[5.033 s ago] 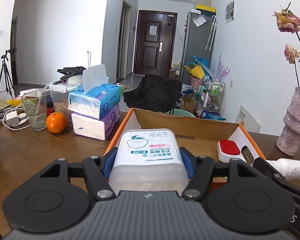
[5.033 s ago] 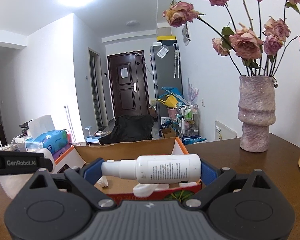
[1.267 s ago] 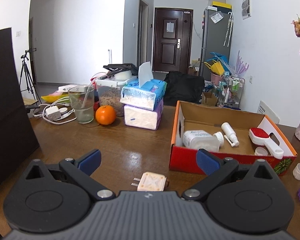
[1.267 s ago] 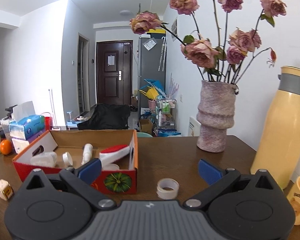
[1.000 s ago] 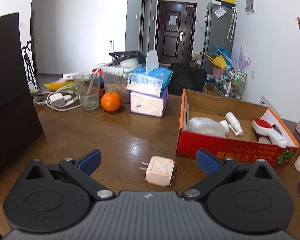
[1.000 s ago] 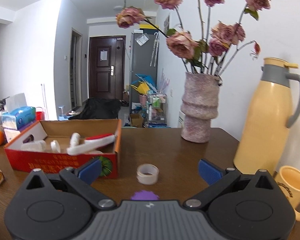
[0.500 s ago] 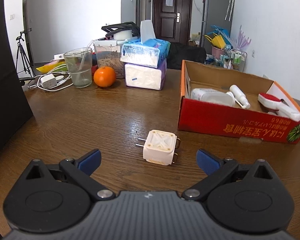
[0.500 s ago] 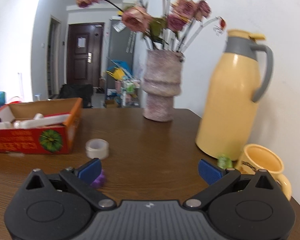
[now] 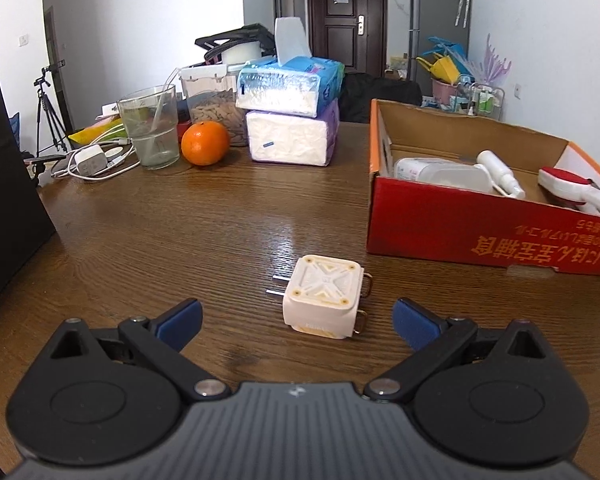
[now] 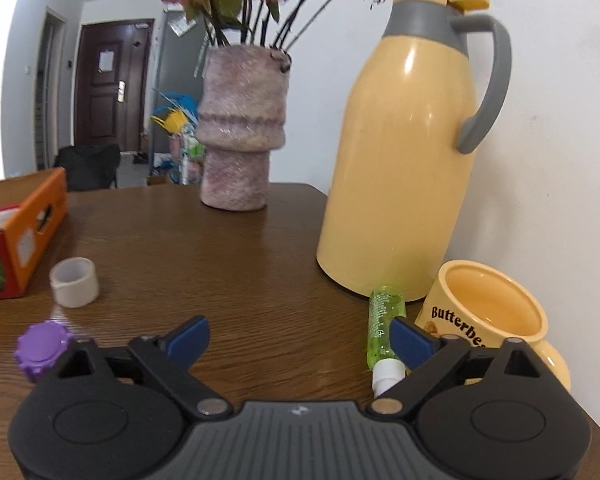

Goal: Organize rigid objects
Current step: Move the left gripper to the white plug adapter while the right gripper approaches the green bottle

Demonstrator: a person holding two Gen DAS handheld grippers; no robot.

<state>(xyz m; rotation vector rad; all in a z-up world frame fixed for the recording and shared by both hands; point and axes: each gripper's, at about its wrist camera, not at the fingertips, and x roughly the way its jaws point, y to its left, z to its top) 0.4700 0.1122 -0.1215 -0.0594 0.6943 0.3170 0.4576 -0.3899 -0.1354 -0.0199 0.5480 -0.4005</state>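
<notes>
A cream plug adapter [image 9: 322,298] lies on the wooden table just ahead of my left gripper [image 9: 296,322], which is open, its blue pads wide on either side. The red cardboard box [image 9: 480,236] to the right holds a clear tub [image 9: 440,172], a white spray bottle [image 9: 500,174] and a red-and-white brush [image 9: 580,190]. My right gripper [image 10: 300,340] is open with its jaws closing; nothing lies between them. A small green bottle [image 10: 384,320] lies against the inner side of its right finger. A white cap [image 10: 75,282] and a purple cap [image 10: 42,348] sit to its left.
A yellow thermos [image 10: 408,152], a yellow mug [image 10: 488,312] and a vase of dried roses [image 10: 240,132] stand by the wall on the right. Tissue packs [image 9: 290,120], an orange [image 9: 205,143], a glass [image 9: 150,128] and a white charger [image 9: 90,162] crowd the far left.
My left gripper has sunk closer to the plug adapter. My right gripper has swung right past the caps to the thermos and mug, and its jaws have narrowed slightly.
</notes>
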